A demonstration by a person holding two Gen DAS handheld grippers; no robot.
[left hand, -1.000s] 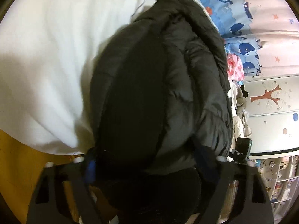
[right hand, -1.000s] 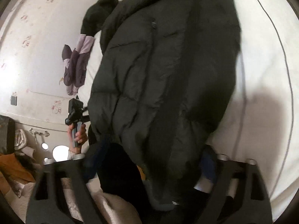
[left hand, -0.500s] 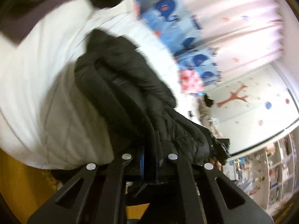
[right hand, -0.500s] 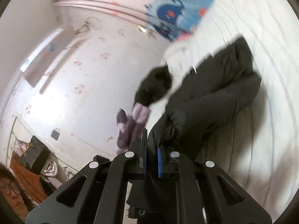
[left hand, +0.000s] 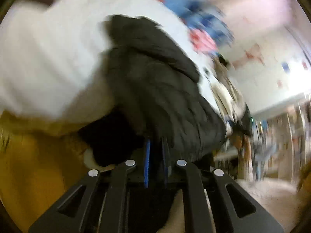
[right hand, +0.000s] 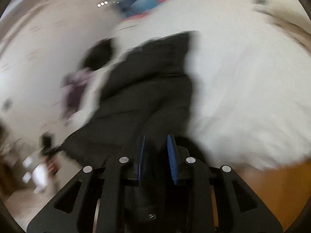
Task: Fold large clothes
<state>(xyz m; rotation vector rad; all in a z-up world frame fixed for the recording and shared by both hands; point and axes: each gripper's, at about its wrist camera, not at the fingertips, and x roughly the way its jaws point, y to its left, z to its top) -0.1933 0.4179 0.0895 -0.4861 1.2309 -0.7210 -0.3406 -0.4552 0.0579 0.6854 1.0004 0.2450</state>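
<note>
Stretching from the white bed (left hand: 48, 58) toward both cameras, the black puffer jacket (left hand: 155, 81) is pinched at its near hem by the left gripper (left hand: 155, 153) and the right gripper (right hand: 156, 149), whose jaws have just eased wider, probably to lift it; only the right view shows purple clothing (right hand: 73, 91)

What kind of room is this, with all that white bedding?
Probably a child's bedroom. A black puffy jacket lies on a bed with a white cover, beside a blue and pink patterned curtain and cluttered shelves.
</note>
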